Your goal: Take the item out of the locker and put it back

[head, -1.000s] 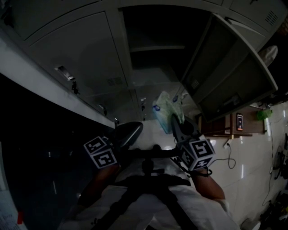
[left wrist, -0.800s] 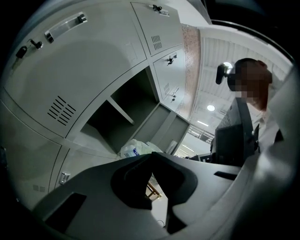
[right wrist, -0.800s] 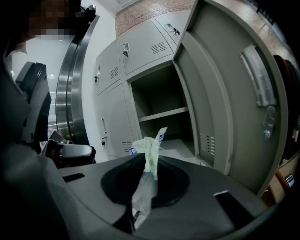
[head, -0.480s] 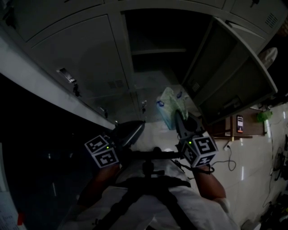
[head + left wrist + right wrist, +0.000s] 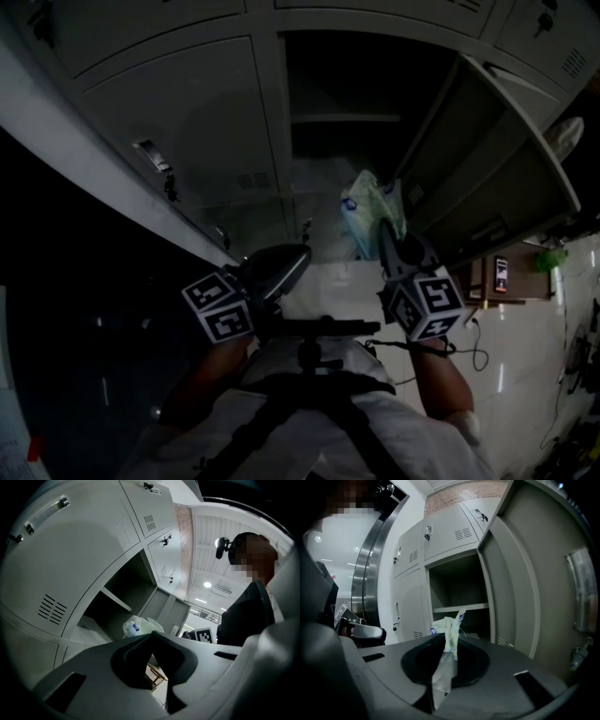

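Bag (image 5: 372, 211) before open locker (image 5: 342, 119) — door (image 5: 478, 159) at right; left gripper (image 5: 298, 255) left of bag.

The open locker (image 5: 349, 89) gives a dark, front-facing gap. A shelf (image 5: 459, 607) crosses it, leaving room above and below. Its door (image 5: 487, 155) is swung out on the right and walls off that side. On the left, the closed locker door (image 5: 187, 131) blocks the way, with a handle (image 5: 151, 156) sticking out. The plastic bag (image 5: 371, 208), pinched in the right gripper (image 5: 383, 227), hangs before the lower part of the opening. The left gripper (image 5: 298, 255), jaws together, sits left of that gap, apart from the bag.
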Demonstrator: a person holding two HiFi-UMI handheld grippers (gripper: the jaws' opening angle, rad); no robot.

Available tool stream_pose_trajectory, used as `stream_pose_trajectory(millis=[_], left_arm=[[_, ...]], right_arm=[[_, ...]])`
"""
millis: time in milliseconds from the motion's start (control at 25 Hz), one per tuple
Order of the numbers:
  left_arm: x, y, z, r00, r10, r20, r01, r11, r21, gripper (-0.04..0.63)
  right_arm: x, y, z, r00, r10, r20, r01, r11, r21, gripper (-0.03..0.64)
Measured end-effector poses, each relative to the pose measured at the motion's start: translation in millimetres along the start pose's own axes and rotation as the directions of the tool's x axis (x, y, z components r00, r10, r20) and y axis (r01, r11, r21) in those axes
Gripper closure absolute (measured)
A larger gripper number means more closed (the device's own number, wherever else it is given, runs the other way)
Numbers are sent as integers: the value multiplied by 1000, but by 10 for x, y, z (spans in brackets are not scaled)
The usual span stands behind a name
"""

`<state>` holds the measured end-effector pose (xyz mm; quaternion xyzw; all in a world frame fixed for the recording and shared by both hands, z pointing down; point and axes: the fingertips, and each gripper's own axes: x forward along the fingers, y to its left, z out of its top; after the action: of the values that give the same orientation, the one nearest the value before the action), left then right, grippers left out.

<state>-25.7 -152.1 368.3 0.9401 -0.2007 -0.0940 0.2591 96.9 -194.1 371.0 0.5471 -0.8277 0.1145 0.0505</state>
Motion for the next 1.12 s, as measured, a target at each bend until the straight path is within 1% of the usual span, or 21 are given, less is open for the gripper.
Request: stream_pose_trajectory(millis=[160, 400, 800, 1120], left_arm=[[39, 46, 89, 1000, 15, 6, -16, 999, 42, 592], [103, 88, 161, 1000, 22, -1, -22, 998, 61, 592], [249, 65, 426, 1000, -16, -4, 16, 994, 110, 592], [369, 79, 656, 1000, -26, 5, 25, 988, 155, 592]], right_arm=[[74, -22, 87, 1000, 11, 9, -11, 1000, -27, 597], [191, -95, 244, 1000, 3, 24, -1, 998, -59, 595], [479, -170, 710, 998, 8, 67, -1, 994, -105, 597], [736, -214, 1058, 995, 5, 101, 11, 988, -154, 597]])
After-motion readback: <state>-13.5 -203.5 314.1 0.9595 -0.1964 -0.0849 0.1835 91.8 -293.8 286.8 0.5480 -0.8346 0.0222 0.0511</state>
